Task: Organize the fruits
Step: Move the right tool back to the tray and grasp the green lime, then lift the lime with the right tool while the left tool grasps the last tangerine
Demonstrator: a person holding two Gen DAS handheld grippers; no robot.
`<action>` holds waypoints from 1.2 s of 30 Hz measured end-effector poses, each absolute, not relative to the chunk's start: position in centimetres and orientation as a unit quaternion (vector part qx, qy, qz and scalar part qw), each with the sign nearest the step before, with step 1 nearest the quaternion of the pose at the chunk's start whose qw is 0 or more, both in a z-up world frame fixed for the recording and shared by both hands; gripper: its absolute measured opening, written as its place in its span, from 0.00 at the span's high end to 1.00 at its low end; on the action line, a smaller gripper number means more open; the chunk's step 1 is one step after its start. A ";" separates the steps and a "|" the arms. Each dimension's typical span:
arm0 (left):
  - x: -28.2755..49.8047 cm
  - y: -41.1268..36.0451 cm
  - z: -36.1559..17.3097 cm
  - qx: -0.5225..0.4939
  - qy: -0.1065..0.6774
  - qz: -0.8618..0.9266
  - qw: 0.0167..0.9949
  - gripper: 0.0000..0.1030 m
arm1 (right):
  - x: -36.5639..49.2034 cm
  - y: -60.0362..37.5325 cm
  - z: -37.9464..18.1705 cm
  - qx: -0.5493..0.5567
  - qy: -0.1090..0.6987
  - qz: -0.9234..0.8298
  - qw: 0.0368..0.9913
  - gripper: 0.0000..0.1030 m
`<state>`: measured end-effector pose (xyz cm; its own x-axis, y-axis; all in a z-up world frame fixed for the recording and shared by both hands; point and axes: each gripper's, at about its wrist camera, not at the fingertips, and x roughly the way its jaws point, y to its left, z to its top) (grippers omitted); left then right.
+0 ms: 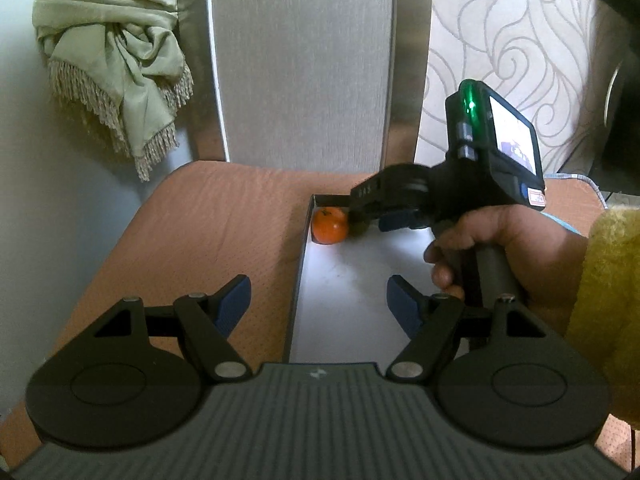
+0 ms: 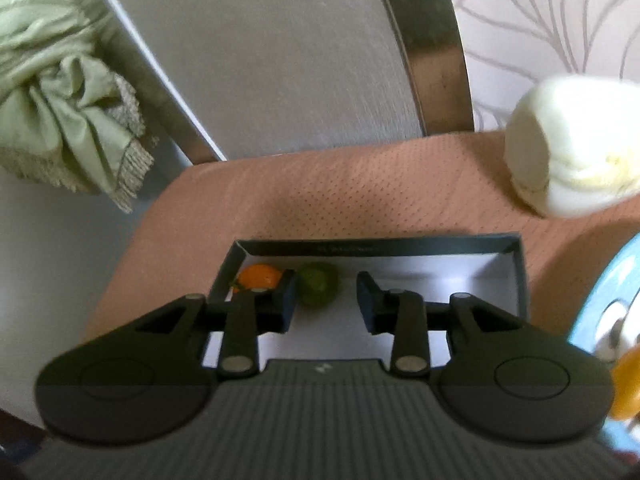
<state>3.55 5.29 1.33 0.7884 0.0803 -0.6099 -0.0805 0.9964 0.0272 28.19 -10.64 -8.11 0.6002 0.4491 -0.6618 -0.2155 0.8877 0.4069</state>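
the left gripper hangs nearest, its fingers spread wide and holding nothing, straddling the near left wall of the shallow box that sits on the orange-covered worktop. further in, the right gripper is released too, its fingers parted around the green fruit, which rests on the box floor just ahead of and between the tips, nearer the left one. touching it on the left side, in the box's far left corner, sits the orange fruit. both look small, round, light and firm-skinned, likely to roll; i'd judge a gentle pinch across the widest middle is safest. beyond the right finger a pale rolled cloth lies on the worktop.
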 end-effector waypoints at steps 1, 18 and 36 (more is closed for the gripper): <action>3.7 5.3 1.3 0.000 0.324 0.042 0.945 0.23 | 28.5 -10.7 -8.2 0.153 0.410 0.189 0.879 0.64; 5.0 4.3 0.8 0.007 0.329 0.024 0.944 0.23 | 30.1 -13.3 -9.8 0.282 0.443 0.204 0.826 0.75; 15.2 -0.3 -3.5 0.031 0.350 0.056 0.935 0.23 | 16.0 -21.3 -3.9 0.135 0.370 0.185 0.901 0.75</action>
